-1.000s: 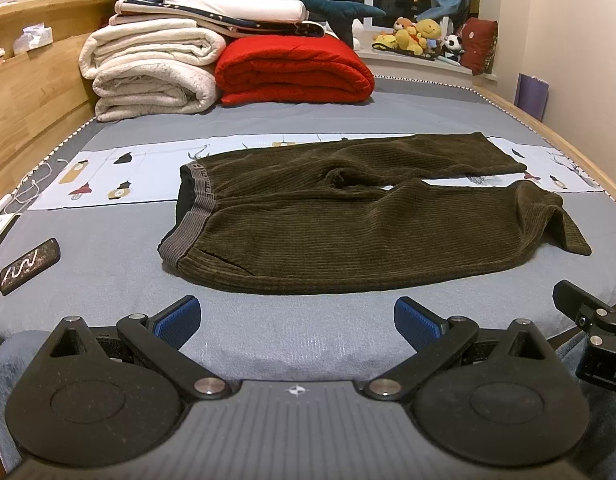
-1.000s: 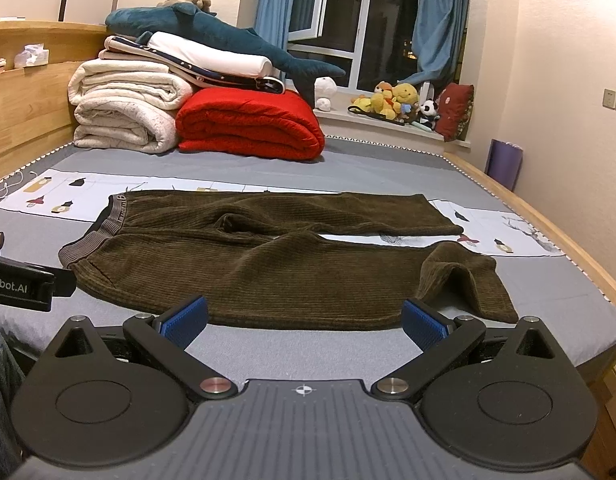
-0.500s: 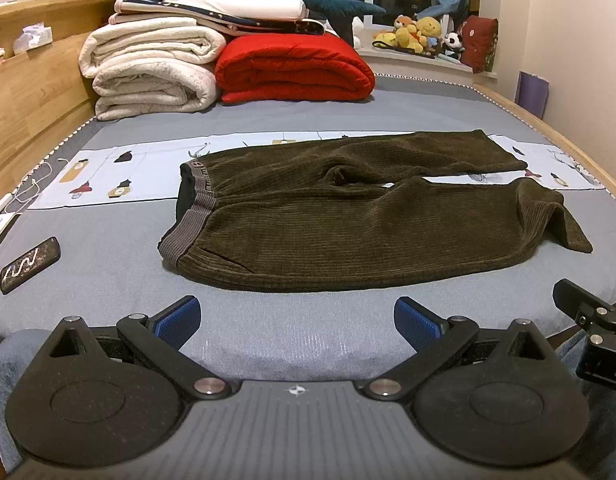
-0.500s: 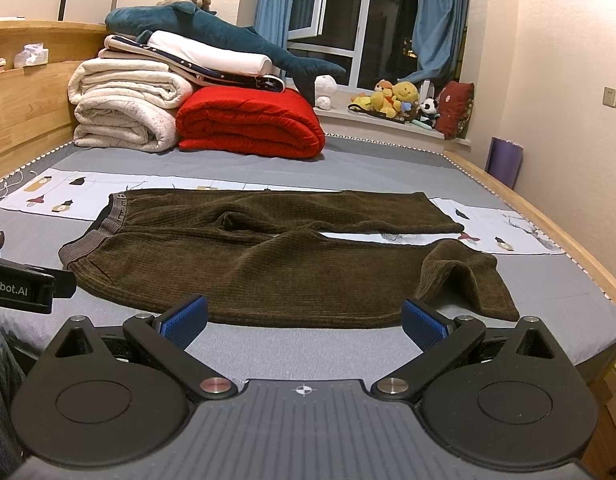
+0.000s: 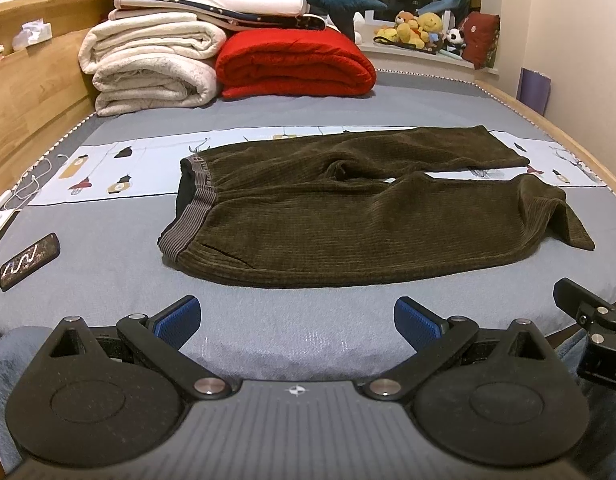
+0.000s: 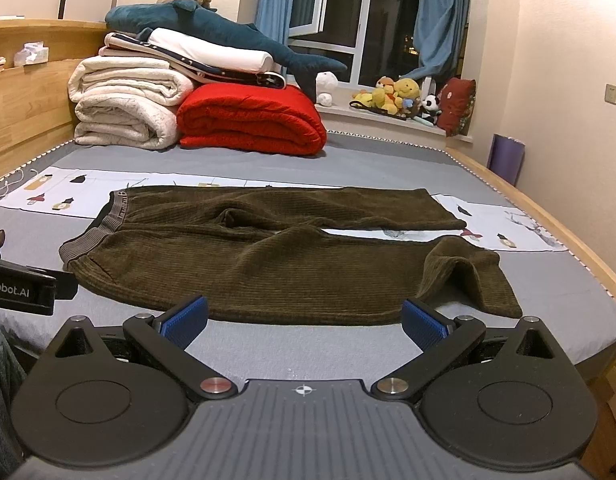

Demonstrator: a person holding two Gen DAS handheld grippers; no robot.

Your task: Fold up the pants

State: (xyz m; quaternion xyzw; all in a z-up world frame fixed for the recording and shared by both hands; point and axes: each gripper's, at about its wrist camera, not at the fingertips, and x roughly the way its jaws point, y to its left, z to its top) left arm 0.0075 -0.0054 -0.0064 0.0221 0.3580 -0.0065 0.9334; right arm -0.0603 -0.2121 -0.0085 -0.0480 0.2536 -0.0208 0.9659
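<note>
Both the left gripper (image 5: pixel 295 320) and right gripper (image 6: pixel 303 318) hover level, spread wide, short of the pants (image 5: pixel 368 220).

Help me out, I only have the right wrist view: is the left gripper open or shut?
Observer: Open. The left gripper has its blue pads wide apart over the grey sheet, short of the pants.
Operator: Something is cut off at my left edge. What is it?
Observer: A flat dark object with a pale wavy pattern, lying on the sheet apart from the pants.
Operator: Does the waistband lie shut?
Observer: No, it gapes, showing black lining.
</note>
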